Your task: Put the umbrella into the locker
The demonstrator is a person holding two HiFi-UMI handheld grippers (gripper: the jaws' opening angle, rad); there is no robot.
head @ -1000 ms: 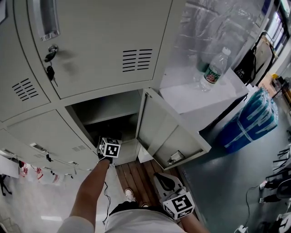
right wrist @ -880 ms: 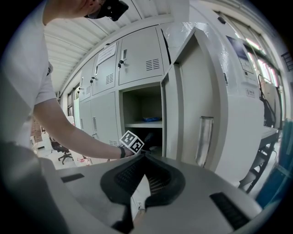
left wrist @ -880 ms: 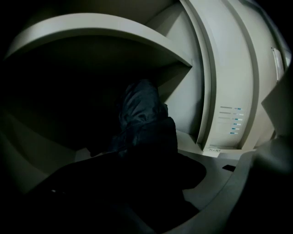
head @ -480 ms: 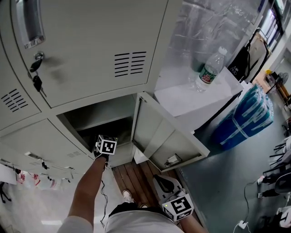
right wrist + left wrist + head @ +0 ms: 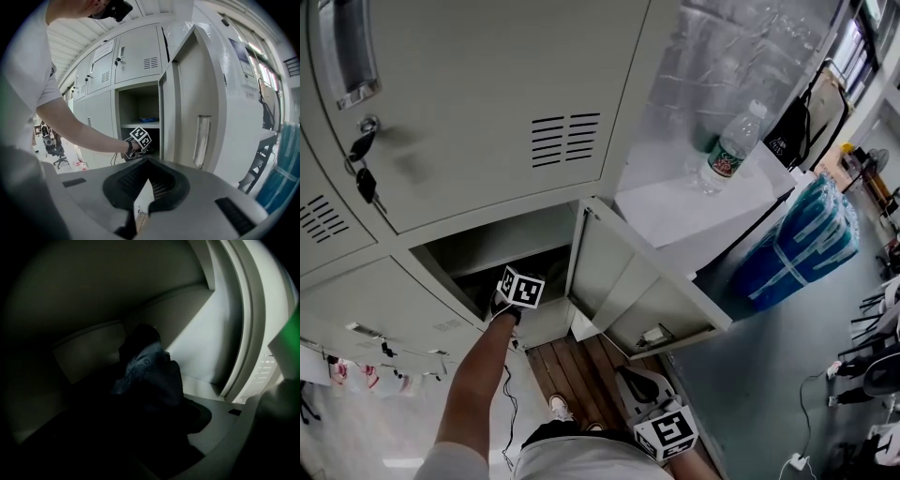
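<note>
The umbrella [image 5: 149,373], a dark folded bundle, lies inside the dim lower locker compartment [image 5: 502,246], just ahead of my left gripper [image 5: 154,432]. That gripper's jaws stand wide to either side of it, and I see no pad pressing on it. In the head view the left gripper [image 5: 521,288] reaches into the compartment mouth beside the open door [image 5: 628,281], fingertips hidden inside. My right gripper [image 5: 147,161] hangs low by my body [image 5: 639,386], shut on nothing, and looks toward the locker and the left gripper's cube [image 5: 139,138].
A water bottle [image 5: 727,150] stands on a white cabinet [image 5: 684,211] right of the locker. A blue pack of bottles [image 5: 806,248] sits on the floor beyond. Keys [image 5: 364,167] hang from the upper locker door. A shelf [image 5: 140,124] inside carries a blue item.
The left gripper has shifted a little at the locker mouth, arm still reaching in. The head view has swung slightly. The right gripper stays low by the body.
</note>
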